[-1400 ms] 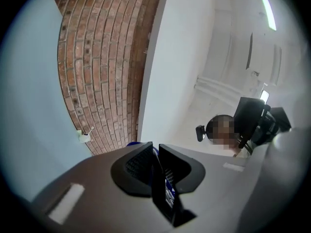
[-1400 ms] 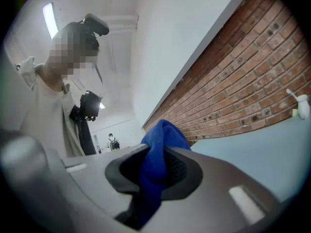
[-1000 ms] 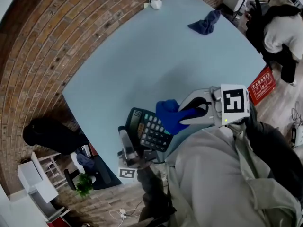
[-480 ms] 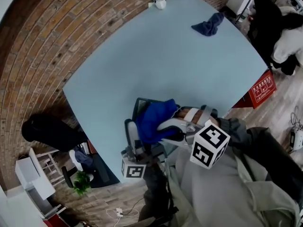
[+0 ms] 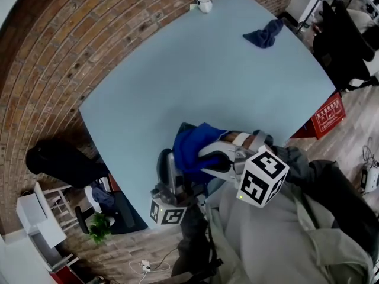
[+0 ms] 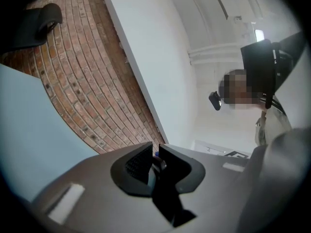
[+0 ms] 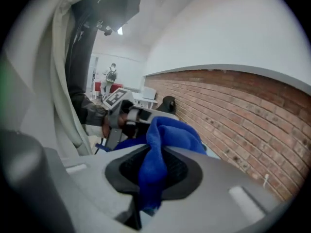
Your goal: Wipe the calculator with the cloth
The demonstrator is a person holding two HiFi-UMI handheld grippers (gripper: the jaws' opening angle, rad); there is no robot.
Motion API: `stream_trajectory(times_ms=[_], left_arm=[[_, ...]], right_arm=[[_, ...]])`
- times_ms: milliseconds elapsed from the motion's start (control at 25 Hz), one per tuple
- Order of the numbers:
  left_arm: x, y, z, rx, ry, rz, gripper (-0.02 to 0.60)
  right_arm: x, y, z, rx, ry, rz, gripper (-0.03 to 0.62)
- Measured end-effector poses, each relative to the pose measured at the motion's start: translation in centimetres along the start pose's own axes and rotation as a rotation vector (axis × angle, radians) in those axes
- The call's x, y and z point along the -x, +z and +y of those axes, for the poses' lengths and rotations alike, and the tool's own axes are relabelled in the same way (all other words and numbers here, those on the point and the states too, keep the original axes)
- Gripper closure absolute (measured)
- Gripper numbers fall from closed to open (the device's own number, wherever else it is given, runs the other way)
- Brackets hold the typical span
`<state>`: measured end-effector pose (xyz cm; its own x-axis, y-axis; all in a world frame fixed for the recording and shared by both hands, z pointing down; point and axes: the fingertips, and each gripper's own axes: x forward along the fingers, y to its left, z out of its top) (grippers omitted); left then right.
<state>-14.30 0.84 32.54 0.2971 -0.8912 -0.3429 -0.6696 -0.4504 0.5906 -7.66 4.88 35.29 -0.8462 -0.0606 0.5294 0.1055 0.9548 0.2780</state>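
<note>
mid-wipe, i'd say: the right gripper [image 7: 153,171] pinches the blue cloth [image 7: 170,130] over the calculator [image 5: 183,128], which the left gripper [image 6: 154,161] clamps by its edge at the table's [image 5: 195,70] near edge; next, drag the cloth across the keys.

Dark calculator [image 5: 184,127]: almost wholly covered, only one corner showing, over the near edge of the table [image 5: 177,70]. It is pinched edge-on between the jaws of the left gripper [image 5: 167,160]. Whether it touches the table cannot be told. Bright blue cloth [image 5: 194,145]: bunched, draped over the calculator's face, one fold clamped in the right gripper [image 5: 204,157], with its tail hanging past the jaws.
</note>
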Motion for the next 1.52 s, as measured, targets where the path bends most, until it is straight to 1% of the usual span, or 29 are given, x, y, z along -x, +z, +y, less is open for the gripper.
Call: stream_trajectory(times_ms=[40,160,200,240,320,440,520,560,640,720,760,840,880,960,1000,1040,1080,1160,1240,1320,1360,1400,1440,1520], left_arm=[[0.1,0.0,-0.2,-0.009,-0.010,0.002,0.541],[0.4,-0.1,-0.7,-0.024,-0.046,0.014,0.541],[0.4,-0.2,-0.9,-0.030,-0.054,0.020,0.541],[0.3,-0.3,-1.1,-0.040,-0.060,0.029,0.541],[-0.2,-0.9,-1.5,-0.067,-0.064,0.057,0.541],[-0.8,-1.9,-1.8,-0.103,-0.057,0.096,0.541],[-0.5,-1.9,-1.5,-0.105,-0.051,0.102,0.541],[-0.4,-1.8,-1.4,-0.109,-0.049,0.105,0.541],[-0.1,-1.6,-1.2,-0.116,-0.040,0.105,0.541],[0.3,-1.2,-0.7,-0.081,-0.031,0.070,0.541],[0.5,-0.9,-0.5,-0.052,-0.030,0.039,0.541],[0.9,0.1,0.0,-0.009,-0.031,-0.031,0.541],[1.1,0.6,0.2,0.003,-0.031,-0.059,0.541],[1.3,1.2,0.7,0.022,-0.034,-0.086,0.543],[1.5,1.4,1.0,0.038,-0.039,-0.094,0.543],[1.5,1.6,1.2,0.059,-0.047,-0.103,0.543],[1.4,1.6,1.2,0.084,-0.061,-0.110,0.543],[0.9,1.3,0.8,0.131,-0.100,-0.111,0.543],[0.1,0.5,-0.3,0.159,-0.148,-0.085,0.543],[-0.5,-0.3,-1.4,0.186,-0.184,-0.071,0.543],[-0.5,-0.5,-1.6,0.206,-0.188,-0.077,0.543],[-0.5,-0.5,-1.5,0.228,-0.180,-0.091,0.543],[-0.3,-0.4,-1.1,0.252,-0.164,-0.111,0.543],[0.2,0.2,-0.1,0.303,-0.121,-0.165,0.543]], right_arm=[[0.4,-0.7,-1.3,-0.025,-0.045,0.003,0.531],[2.5,-2.9,-7.2,-0.123,-0.236,0.015,0.531],[2.9,-3.1,-8.7,-0.147,-0.273,0.018,0.531],[3.0,-2.9,-9.5,-0.153,-0.289,0.022,0.531],[2.2,-1.4,-9.4,-0.110,-0.266,0.025,0.531],[0.5,1.2,-6.8,-0.011,-0.181,0.012,0.531],[-0.1,1.5,-5.9,0.012,-0.148,0.007,0.531],[-0.2,1.0,-6.2,-0.002,-0.142,0.007,0.531],[-0.2,-1.1,-7.5,-0.057,-0.163,0.021,0.531],[0.1,-3.5,-8.8,-0.142,-0.183,0.017,0.531],[0.3,-4.5,-8.8,-0.200,-0.171,0.000,0.531],[0.9,-6.4,-7.3,-0.300,-0.098,0.001,0.531],[1.2,-7.5,-5.7,-0.324,-0.041,0.027,0.531],[2.2,-9.3,-2.4,-0.344,0.080,0.072,0.531],[2.7,-9.8,-1.3,-0.357,0.123,0.078,0.531],[3.0,-9.9,-0.8,-0.372,0.146,0.071,0.533],[3.1,-9.8,-0.8,-0.388,0.151,0.054,0.531],[3.0,-9.1,-2.2,-0.395,0.113,0.012,0.531],[2.9,-7.5,-4.7,-0.380,0.033,-0.063,0.531],[3.3,-5.1,-7.4,-0.355,-0.074,-0.176,0.532],[3.6,-3.9,-8.4,-0.338,-0.121,-0.233,0.532],[4.0,-3.1,-9.0,-0.322,-0.150,-0.279,0.531],[4.2,-2.6,-9.0,-0.308,-0.155,-0.302,0.531],[4.3,-2.7,-7.7,-0.271,-0.112,-0.283,0.532]])
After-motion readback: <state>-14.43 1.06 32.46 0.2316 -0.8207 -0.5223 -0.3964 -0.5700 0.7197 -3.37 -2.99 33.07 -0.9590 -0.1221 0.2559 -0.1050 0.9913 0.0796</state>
